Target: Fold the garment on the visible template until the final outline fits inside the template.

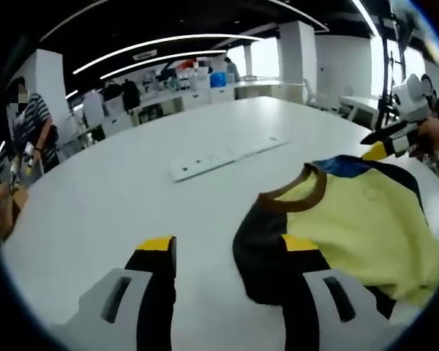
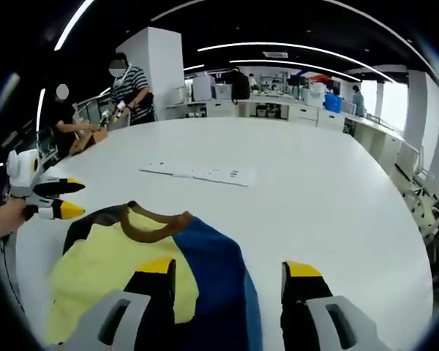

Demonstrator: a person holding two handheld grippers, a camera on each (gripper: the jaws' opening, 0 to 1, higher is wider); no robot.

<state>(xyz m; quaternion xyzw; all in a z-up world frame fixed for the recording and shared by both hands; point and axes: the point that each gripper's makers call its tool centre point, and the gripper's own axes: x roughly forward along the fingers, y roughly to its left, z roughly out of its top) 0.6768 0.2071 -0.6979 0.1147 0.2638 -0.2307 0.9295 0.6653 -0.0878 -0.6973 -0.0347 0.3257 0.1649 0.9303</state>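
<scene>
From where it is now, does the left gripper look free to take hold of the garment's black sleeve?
Probably yes. The left gripper has its jaws open, and the black sleeve of the yellow, black and blue garment lies flat between them on the white table, with nothing over it.

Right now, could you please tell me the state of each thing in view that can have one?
Garment: lying loosely bunched on the white table, not neatly folded, brown collar visible.
Left gripper: open, one jaw over the garment's black sleeve edge.
Right gripper: open, one jaw over the garment's blue part.
Flat white strip: lying flat on the table beyond the garment.
</scene>
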